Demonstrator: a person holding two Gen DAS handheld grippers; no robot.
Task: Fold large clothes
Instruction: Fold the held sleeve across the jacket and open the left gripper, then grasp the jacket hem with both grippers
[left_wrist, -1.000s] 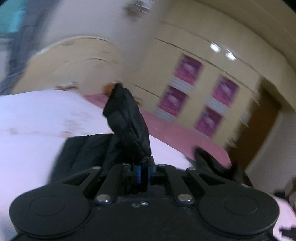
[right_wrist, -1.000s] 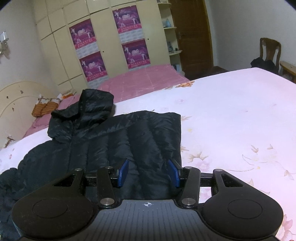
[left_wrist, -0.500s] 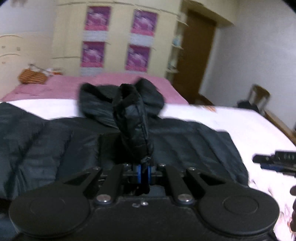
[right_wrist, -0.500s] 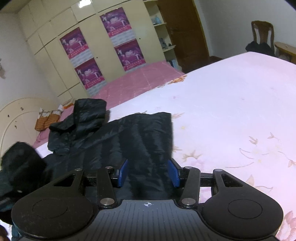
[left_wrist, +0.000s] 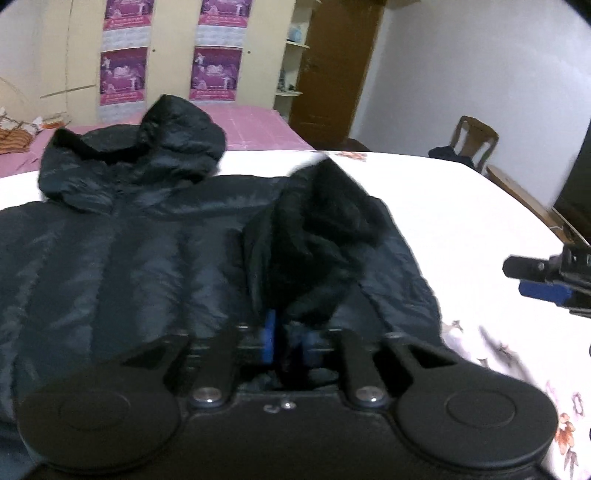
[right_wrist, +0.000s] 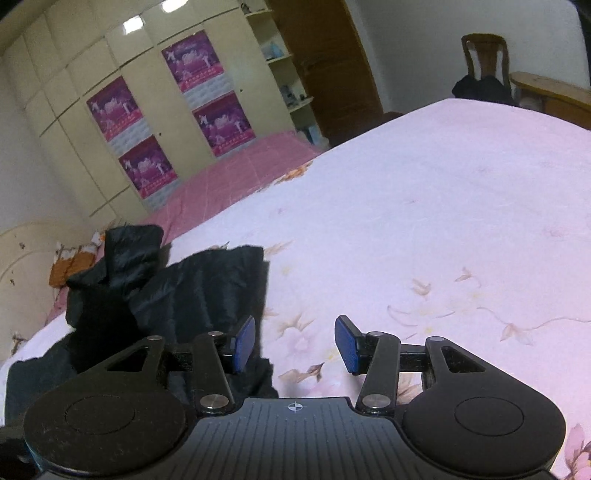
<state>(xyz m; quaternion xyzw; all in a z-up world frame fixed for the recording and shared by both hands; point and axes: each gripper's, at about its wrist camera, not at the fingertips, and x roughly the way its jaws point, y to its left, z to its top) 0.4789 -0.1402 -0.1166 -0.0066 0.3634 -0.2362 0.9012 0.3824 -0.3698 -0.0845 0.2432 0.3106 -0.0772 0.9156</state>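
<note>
From the left wrist view, a black hooded puffer jacket (left_wrist: 140, 251) lies spread on the bed (left_wrist: 461, 206), hood (left_wrist: 173, 136) at the far end near the pink bedspread (left_wrist: 255, 125), and the left gripper (left_wrist: 288, 341) has its blue fingers (left_wrist: 269, 338) set narrowly around a bunched black sleeve (left_wrist: 317, 243) that rises over the jacket's right side; the sleeve is blurred, so how firm the pinch is I cannot tell, and the right gripper (left_wrist: 546, 280) shows at the right edge over the floral sheet. From the right wrist view, the right gripper (right_wrist: 295, 343) has its fingers (right_wrist: 347, 343) wide apart and holds nothing, hovering just right of the jacket (right_wrist: 199, 288) and its near right edge. The likely trouble, as I judge it, is the slippery padded sleeve sliding out of a shallow pinch before it is laid across the body, or springing back once freed, leaving the fold lumpy; dragging it could also pull the jacket askew on the sheet
</note>
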